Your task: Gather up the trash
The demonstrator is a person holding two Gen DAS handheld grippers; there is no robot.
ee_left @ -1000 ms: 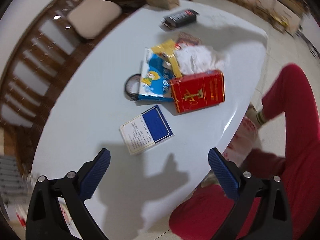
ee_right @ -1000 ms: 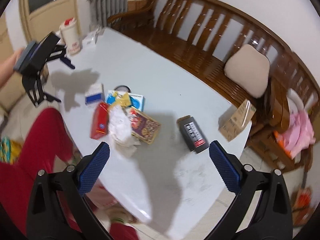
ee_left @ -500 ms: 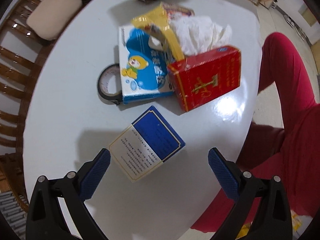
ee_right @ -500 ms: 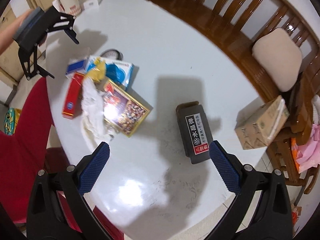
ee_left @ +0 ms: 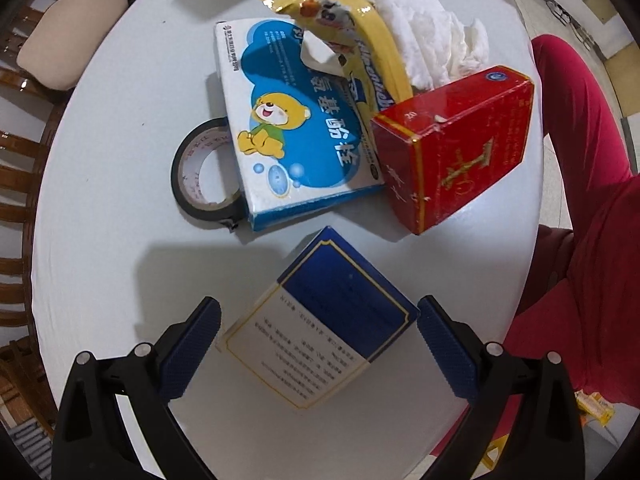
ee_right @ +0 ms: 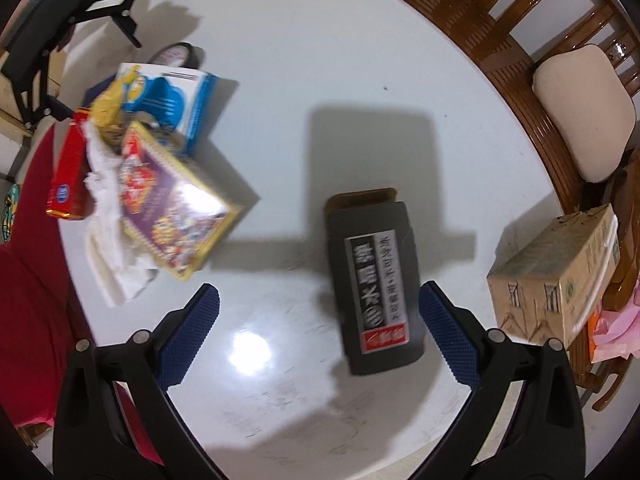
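A white oval table (ee_left: 100, 208) holds the trash. My left gripper (ee_left: 318, 340) is open, its fingers on either side of a blue and white box (ee_left: 320, 328) without touching it. Beyond lie a blue bear box (ee_left: 288, 136), a red box (ee_left: 456, 144), a yellow wrapper (ee_left: 360, 32), crumpled white tissue (ee_left: 432, 36) and a black tape roll (ee_left: 200, 176). My right gripper (ee_right: 318, 334) is open above a black box (ee_right: 374, 280), which lies near its right finger. A purple box (ee_right: 172, 196) lies to the left.
A brown cardboard box (ee_right: 556, 272) stands at the table's right edge. A wooden bench with a beige cushion (ee_right: 584, 104) runs behind the table. A person's red-clad legs (ee_left: 580, 208) are by the near edge. The left gripper also shows in the right wrist view (ee_right: 68, 24).
Both grippers have come down closer to the table. The left one now frames the blue and white box; the right one has closed in on the black box.
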